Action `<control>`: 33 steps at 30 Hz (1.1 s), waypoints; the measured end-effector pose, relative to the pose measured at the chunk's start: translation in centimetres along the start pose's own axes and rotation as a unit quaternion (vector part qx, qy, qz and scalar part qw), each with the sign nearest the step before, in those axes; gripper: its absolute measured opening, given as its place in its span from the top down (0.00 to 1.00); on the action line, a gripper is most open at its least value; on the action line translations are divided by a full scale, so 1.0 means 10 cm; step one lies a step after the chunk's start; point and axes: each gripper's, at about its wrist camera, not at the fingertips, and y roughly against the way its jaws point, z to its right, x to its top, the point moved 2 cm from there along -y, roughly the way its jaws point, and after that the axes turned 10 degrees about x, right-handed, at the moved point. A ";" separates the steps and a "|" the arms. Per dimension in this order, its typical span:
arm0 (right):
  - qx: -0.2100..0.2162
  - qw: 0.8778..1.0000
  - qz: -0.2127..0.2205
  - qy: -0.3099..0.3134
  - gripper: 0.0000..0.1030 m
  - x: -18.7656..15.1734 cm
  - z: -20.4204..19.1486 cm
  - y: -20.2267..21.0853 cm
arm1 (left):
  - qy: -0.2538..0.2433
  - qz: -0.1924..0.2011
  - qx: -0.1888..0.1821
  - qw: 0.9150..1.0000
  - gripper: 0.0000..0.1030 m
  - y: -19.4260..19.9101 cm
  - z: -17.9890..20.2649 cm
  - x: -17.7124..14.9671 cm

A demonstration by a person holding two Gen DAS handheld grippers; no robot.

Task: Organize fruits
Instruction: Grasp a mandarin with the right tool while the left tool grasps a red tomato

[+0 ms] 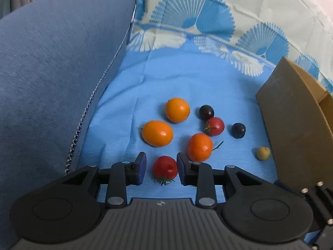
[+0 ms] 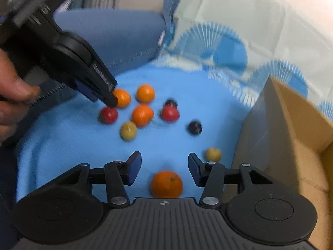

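Observation:
In the left wrist view my left gripper (image 1: 161, 167) stands open around a red tomato (image 1: 165, 167) on the blue cloth (image 1: 187, 79). The right pad is at the tomato's skin and a gap shows at the left pad. Just past it lie three oranges (image 1: 157, 133), another red tomato (image 1: 214, 126), two dark fruits (image 1: 206, 112) and a yellow-green fruit (image 1: 263, 153). My right gripper (image 2: 164, 166) is open, with an orange (image 2: 166, 184) lying low between its fingers, untouched. The right wrist view shows the left gripper (image 2: 100, 98) over the red tomato (image 2: 108, 115).
An open cardboard box (image 1: 295, 125) stands at the right edge of the cloth, and its wall (image 2: 291, 135) is close to my right gripper. A blue cushion (image 1: 52, 73) bounds the left side. A hand (image 2: 12, 95) holds the left gripper.

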 end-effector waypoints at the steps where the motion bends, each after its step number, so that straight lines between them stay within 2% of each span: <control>1: 0.004 1.000 -0.011 -0.007 0.49 -0.03 0.03 -0.06 | -0.001 -0.003 -0.001 1.000 0.64 -0.03 0.01 0.00; 7: -0.014 0.999 -0.045 -0.006 0.46 -0.10 0.02 -0.27 | -0.023 -0.018 0.008 1.000 0.61 -0.14 0.12 0.00; 12: -0.015 0.998 -0.050 -0.018 0.46 -0.10 0.07 -0.30 | -0.033 -0.033 0.023 0.999 0.61 -0.23 0.16 -0.02; 25: -0.020 0.998 -0.059 -0.010 0.46 -0.09 0.08 -0.33 | -0.047 -0.033 0.030 0.998 0.63 -0.25 0.22 -0.05; 29: -0.020 0.998 -0.062 -0.013 0.45 -0.07 0.08 -0.32 | -0.048 -0.028 0.032 0.998 0.68 -0.22 0.23 -0.06; 33: -0.042 0.997 -0.061 -0.004 0.41 -0.08 0.08 -0.31 | -0.039 -0.017 0.034 0.999 0.68 -0.18 0.19 -0.05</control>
